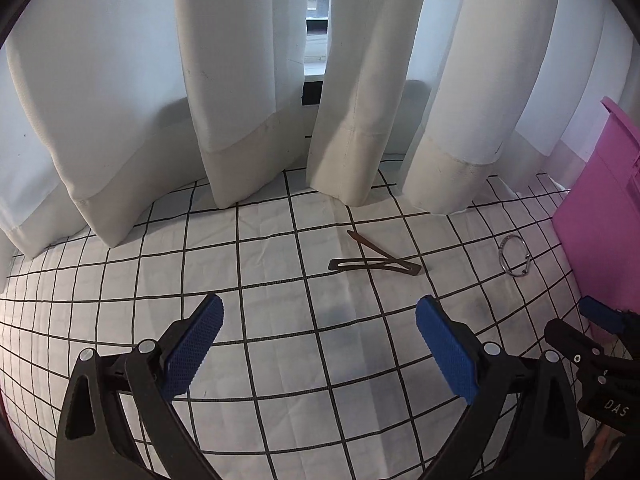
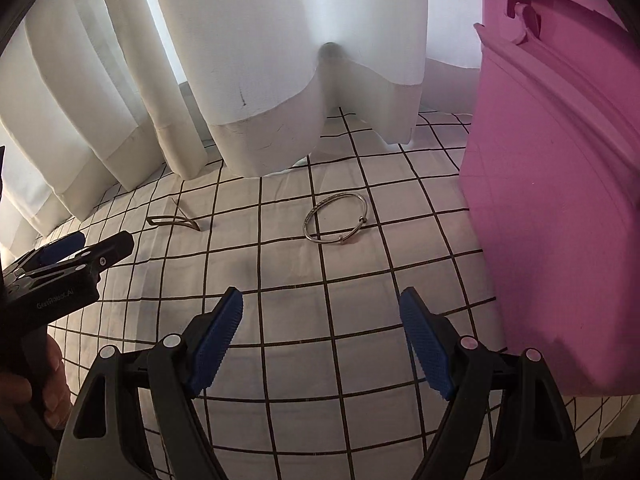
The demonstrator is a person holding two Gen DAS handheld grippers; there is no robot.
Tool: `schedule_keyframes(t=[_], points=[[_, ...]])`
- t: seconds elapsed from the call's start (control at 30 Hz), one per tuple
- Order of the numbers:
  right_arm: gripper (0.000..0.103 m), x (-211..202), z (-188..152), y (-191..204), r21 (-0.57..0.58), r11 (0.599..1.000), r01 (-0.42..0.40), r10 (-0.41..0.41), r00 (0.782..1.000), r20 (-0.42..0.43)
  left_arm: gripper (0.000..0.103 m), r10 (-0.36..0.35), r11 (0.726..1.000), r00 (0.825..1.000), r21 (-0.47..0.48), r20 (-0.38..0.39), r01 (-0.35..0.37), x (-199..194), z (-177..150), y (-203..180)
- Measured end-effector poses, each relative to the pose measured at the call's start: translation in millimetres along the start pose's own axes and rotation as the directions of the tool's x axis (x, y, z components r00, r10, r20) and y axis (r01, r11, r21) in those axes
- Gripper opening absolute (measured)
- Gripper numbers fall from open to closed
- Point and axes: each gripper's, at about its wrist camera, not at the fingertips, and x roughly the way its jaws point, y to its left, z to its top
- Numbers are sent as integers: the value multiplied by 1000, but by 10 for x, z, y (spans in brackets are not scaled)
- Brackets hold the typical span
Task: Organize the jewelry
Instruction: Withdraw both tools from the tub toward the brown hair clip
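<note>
A silver bangle (image 2: 336, 218) lies flat on the white grid-patterned cloth (image 2: 280, 288), ahead of my right gripper (image 2: 322, 304), which is open with nothing between its blue pads. Two dark snap hair clips (image 1: 374, 262) lie crossed on the cloth ahead of my left gripper (image 1: 320, 320), which is also open and holds nothing. The bangle (image 1: 515, 257) shows to the right in the left wrist view, and the hair clips (image 2: 174, 220) to the left in the right wrist view. A pink plastic box (image 2: 560, 184) stands right of the bangle.
White curtains (image 1: 248, 100) hang down onto the cloth along the far side, with a window gap behind them. The pink box (image 1: 600, 220) walls off the right. My left gripper (image 2: 60, 264) and the hand holding it sit at the left of the right wrist view.
</note>
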Motion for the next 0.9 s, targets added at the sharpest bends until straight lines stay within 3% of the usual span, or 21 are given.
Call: schedule_keyframes(t=[0.63,0.9], points=[[77,589,191,58,-83,993,84,-83,996,15,95,-34,999,999,9,-8,34,567,130,-93],[82,635,258,26,-67,993,100,-99,995,30,95,-3,999,1000,34,-8,3,758,263,-285]])
